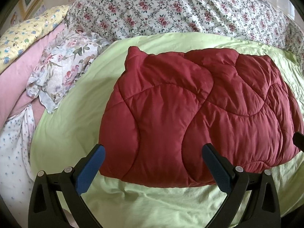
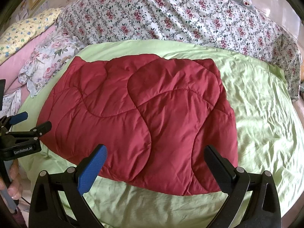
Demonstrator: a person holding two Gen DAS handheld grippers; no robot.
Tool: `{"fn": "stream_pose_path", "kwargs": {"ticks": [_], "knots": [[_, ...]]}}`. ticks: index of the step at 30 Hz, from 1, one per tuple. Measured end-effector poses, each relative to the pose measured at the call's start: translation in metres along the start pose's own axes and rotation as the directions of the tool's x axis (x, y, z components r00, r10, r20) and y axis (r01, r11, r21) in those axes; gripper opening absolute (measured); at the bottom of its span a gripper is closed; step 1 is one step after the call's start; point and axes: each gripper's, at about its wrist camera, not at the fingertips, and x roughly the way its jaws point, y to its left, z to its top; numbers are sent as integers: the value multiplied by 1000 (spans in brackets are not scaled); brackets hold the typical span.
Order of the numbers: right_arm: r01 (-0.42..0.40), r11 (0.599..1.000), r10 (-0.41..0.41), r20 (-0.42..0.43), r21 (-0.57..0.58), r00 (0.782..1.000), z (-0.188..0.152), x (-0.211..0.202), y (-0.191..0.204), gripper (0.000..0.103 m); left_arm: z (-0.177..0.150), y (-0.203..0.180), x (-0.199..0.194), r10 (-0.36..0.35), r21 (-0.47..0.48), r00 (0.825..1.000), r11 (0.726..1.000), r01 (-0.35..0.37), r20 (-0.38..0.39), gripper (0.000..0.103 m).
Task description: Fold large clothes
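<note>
A dark red quilted garment (image 1: 190, 110) lies folded into a thick rectangle on a light green sheet (image 1: 79, 125); it also shows in the right wrist view (image 2: 140, 117). My left gripper (image 1: 153, 150) is open and empty, held just above the garment's near edge. My right gripper (image 2: 155, 152) is open and empty, over the near edge further right. The left gripper (image 2: 28, 121) also shows at the left edge of the right wrist view, open, beside the garment's left end. A tip of the right gripper (image 1: 299, 139) shows at the right edge of the left wrist view.
A rose-patterned quilt (image 2: 171, 19) lies behind the green sheet (image 2: 262, 114). A crumpled floral cloth (image 1: 60, 66), pink bedding (image 1: 17, 76) and a yellow printed pillow (image 1: 28, 30) lie at the left. A dotted white cloth (image 1: 15, 142) hangs at the near left.
</note>
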Motion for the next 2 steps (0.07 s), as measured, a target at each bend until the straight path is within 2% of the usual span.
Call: {"fn": "stream_pose_path", "kwargs": {"ticks": [2], "knots": [[0,1000,0,0,-1,1000,0,1,0,102,0,0,0,-21,-5,1000,1000,21,1,102]]}}
